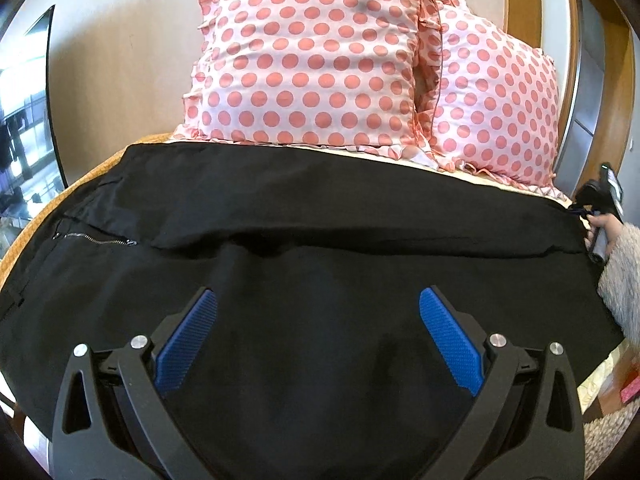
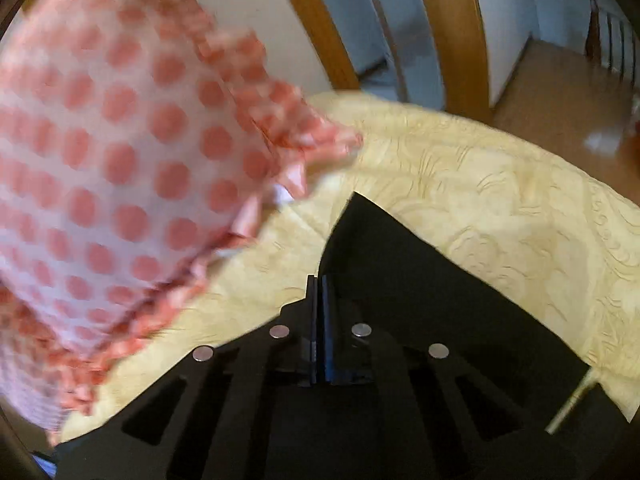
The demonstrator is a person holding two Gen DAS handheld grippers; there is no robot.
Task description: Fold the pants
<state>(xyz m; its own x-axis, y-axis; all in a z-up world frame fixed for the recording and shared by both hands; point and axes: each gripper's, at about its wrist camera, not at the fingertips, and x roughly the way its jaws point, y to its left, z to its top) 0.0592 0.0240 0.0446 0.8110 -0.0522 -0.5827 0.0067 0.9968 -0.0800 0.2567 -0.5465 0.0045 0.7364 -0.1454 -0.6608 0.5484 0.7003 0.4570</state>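
Observation:
Black pants [image 1: 320, 220] lie spread across the bed, one leg folded over the other, the zipper [image 1: 94, 238] at the left. My left gripper [image 1: 318, 308] is open just above the middle of the pants, blue pads [image 1: 188, 344] wide apart, holding nothing. My right gripper [image 2: 320, 284] is shut on the pants [image 2: 400, 272] at a corner of the leg end, held over the yellow bedspread [image 2: 500, 208]. It also shows in the left wrist view [image 1: 598, 208] at the right end of the pants, with the person's hand.
Two pink polka-dot pillows [image 1: 312, 60] stand behind the pants against the wall; one pillow [image 2: 100, 180] is close left of the right gripper. A wooden bed frame [image 2: 456, 32] and wooden floor [image 2: 560, 96] lie beyond.

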